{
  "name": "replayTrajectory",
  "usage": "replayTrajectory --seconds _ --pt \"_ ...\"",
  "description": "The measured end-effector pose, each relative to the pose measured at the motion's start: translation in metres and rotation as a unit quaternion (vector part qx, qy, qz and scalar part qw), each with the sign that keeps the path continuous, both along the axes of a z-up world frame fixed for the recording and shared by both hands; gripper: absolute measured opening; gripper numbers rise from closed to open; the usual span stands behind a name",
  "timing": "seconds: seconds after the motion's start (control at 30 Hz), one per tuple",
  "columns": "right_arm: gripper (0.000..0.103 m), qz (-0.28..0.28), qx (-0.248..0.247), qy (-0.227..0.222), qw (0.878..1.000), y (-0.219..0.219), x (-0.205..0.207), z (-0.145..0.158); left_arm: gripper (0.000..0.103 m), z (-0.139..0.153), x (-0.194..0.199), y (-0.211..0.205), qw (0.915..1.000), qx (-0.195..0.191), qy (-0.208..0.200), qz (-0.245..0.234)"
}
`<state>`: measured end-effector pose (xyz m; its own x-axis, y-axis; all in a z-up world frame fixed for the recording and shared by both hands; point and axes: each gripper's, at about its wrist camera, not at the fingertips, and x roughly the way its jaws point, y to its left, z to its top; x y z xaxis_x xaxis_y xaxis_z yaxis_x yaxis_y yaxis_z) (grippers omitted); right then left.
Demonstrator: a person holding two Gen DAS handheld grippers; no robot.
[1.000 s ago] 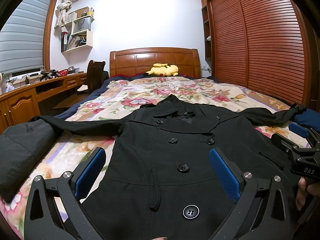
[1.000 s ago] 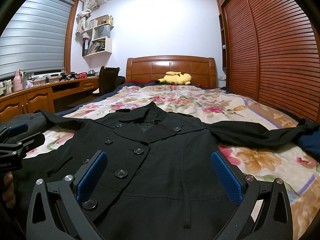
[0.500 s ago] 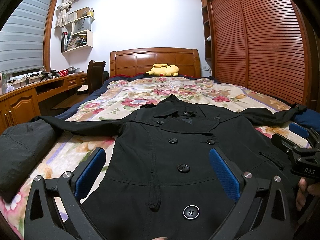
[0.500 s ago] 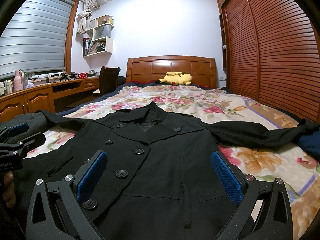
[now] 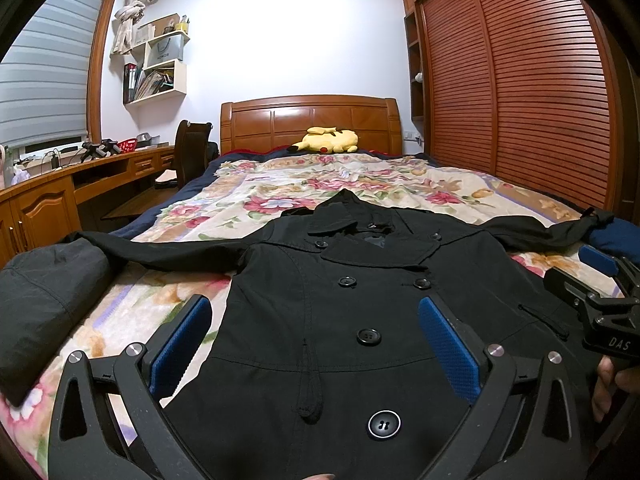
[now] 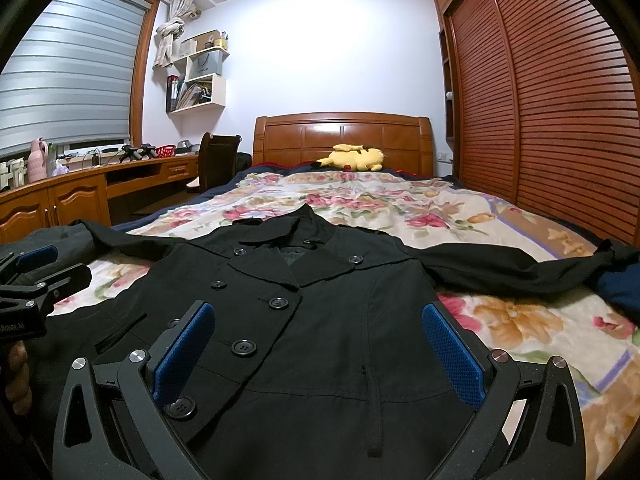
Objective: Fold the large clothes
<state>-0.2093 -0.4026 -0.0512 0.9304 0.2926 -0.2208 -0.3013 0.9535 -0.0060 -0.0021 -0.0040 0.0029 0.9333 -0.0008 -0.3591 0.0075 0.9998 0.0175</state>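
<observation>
wall (image 5: pixel 288 40): white | wardrobe (image 5: pixel 520 88): slatted wood | window blind (image 6: pixel 68 72): seemingly closed

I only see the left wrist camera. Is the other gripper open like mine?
Observer: Yes. The right wrist view shows the right gripper wide open over the black coat, with nothing between its pads.
Operator: And what is holding up my gripper? I can't see behind it.
Observer: A hand shows just below the left gripper, at the left edge of that view.
</observation>
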Motion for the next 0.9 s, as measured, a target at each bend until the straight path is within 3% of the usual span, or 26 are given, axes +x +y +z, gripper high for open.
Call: replayTrajectory --seconds 0.23,0.5,0.9 --pt "0.103 0.01 -0.001 0.0 1.0 0.001 0.001 0.002 0.103 0.008 0.0 0.009 1.0 -0.002 0.001 0.004" --pt "0.103 0.045 0.012 -0.024 0.999 0.003 0.002 0.02 0.103 0.012 0.007 0.042 0.9991 -0.007 0.003 0.041" --pt "0.103 0.097 -0.012 -0.013 0.995 0.02 0.034 0.031 0.103 0.02 0.015 0.083 0.9964 -0.026 0.02 0.079"
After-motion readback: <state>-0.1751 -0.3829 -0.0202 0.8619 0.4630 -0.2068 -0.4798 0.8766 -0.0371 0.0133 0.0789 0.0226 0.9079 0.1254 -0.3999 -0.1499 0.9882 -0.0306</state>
